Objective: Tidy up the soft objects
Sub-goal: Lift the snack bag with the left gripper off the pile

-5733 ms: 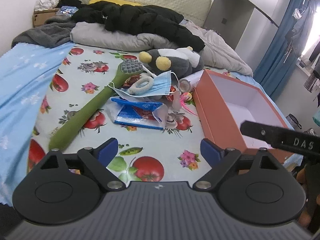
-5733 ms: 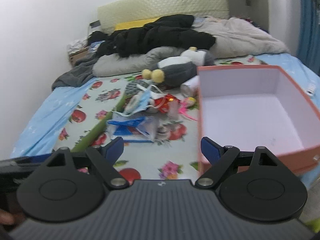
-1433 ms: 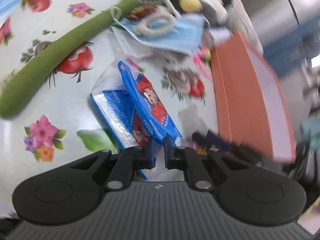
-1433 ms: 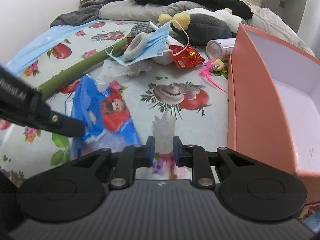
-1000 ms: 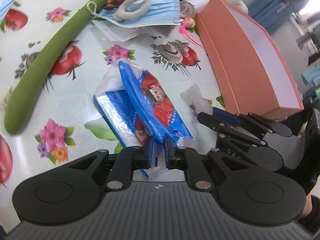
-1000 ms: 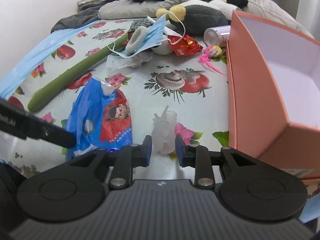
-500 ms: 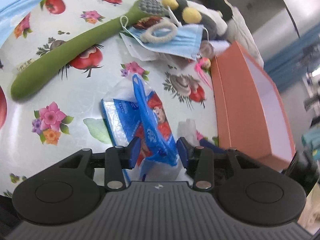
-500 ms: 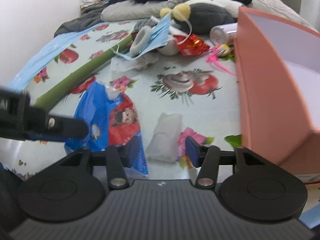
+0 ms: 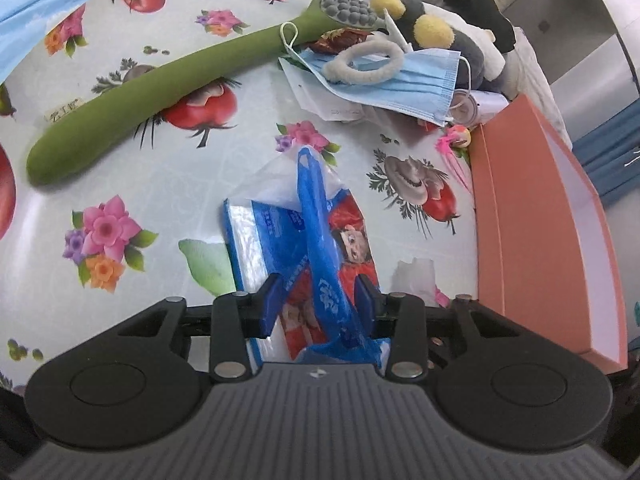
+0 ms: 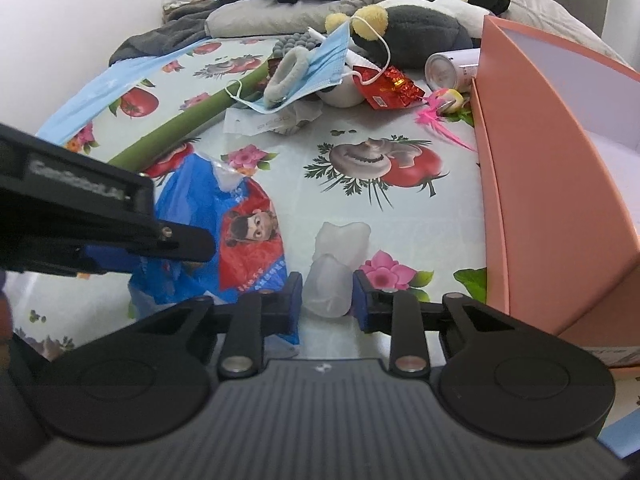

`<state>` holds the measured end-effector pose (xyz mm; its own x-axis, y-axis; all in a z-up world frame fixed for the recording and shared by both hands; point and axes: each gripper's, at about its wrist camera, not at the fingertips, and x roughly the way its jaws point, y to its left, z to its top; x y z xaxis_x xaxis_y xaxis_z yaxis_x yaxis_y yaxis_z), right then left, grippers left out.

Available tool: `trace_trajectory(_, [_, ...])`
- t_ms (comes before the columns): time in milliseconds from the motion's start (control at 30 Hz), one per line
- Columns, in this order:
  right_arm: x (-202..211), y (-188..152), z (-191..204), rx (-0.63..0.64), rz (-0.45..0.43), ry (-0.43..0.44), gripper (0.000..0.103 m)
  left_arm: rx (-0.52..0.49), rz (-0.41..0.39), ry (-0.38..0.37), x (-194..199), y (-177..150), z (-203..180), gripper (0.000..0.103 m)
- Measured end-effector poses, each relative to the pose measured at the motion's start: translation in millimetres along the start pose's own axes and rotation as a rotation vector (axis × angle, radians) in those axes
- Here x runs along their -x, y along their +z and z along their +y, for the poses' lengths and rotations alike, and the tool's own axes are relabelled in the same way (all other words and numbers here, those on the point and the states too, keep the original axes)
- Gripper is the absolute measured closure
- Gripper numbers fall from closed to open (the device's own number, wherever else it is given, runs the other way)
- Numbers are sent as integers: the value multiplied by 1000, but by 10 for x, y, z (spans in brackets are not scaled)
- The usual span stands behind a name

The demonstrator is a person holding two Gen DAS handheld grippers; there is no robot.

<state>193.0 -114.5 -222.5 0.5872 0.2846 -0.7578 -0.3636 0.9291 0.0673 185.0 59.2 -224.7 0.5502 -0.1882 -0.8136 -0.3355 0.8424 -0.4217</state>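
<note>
Left wrist view: left gripper (image 9: 318, 300) closing around a crumpled blue-and-red plastic tissue pack (image 9: 316, 248); right gripper (image 10: 327, 294) closing around a translucent white plastic wad (image 10: 334, 272), near the tablecloth's box-side edge

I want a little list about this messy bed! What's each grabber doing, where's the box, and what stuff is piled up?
surface: flowered sheet on a bed
left gripper: jaws closing around the blue tissue pack, not yet pressing it
right gripper: jaws closing around a small clear wrapper
box: orange box, open, beside the wrapper
pile: face mask with a fluffy hair tie on top, plush toy behind
also there: long green brush, red foil packet
</note>
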Motion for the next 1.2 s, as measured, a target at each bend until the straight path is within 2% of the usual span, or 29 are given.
trace_trajectory(33, [6,1,-6,-2,0,1,75,-15,-1,7,-12,5,-19,69])
trace_trajectory(100, [20,5,-7,-3,0,2,76,-41,-5,14,-22,15,-55,85])
trace_trajectory(267, [115,34,-39,-18,-20,-22,77,-74,-34,18,73,70,-117,93])
trace_trajectory(800, [799,280,-92,-102,-158,-32,78,-205,-117,-51,770,113,-348,95])
trace_trajectory(1200, [1404,364,-68,-105,-251,-28,78,-275,-164,-118,1346,-32,-589,95])
